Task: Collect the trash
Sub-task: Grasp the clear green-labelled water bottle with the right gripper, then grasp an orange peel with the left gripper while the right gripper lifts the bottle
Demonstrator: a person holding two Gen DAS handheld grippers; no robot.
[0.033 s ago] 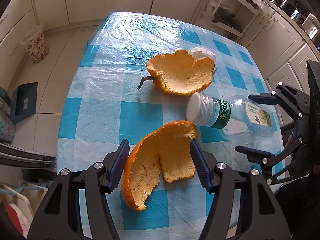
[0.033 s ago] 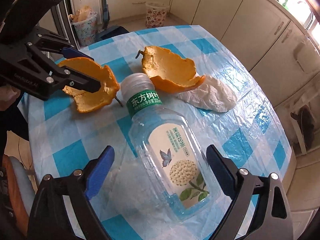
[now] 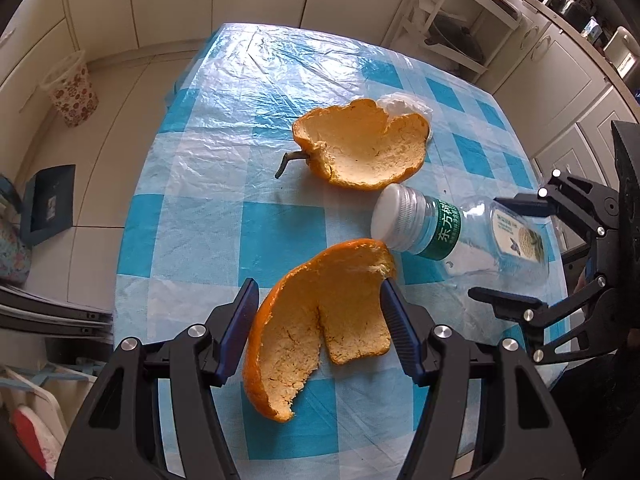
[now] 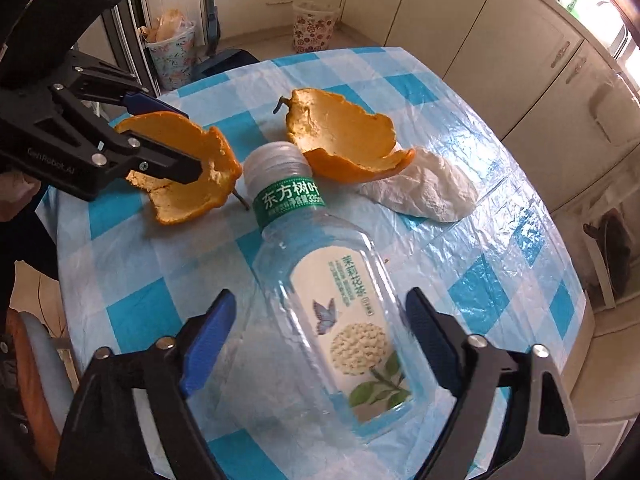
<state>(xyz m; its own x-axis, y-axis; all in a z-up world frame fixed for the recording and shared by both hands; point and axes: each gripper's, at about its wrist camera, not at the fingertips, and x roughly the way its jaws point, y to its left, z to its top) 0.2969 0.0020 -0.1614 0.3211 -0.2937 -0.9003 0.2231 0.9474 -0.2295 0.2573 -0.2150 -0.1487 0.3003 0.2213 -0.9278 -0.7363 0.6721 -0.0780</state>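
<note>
So my trash: one orange peel [image 3: 320, 320] curled pith-up at 6 o'clock, a second stemmed peel [image 3: 360, 148] at 12, a clear capped bottle [image 4: 332, 300] lying sideways, and a crumpled white tissue [image 4: 424, 192] just behind.

Orange peels [image 3: 320, 312], blue-and-white checked tablecloth [image 3: 280, 240], clear bottle [image 4: 340, 312] with green band, white cap [image 3: 394, 216]

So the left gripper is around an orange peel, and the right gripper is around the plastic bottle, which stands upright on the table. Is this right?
Not quite. The plastic bottle lies on its side on the table, cap pointing away from the right gripper, as the right wrist view shows. The rest is correct: the left gripper is around an orange peel, and the right gripper is around the bottle.
</note>
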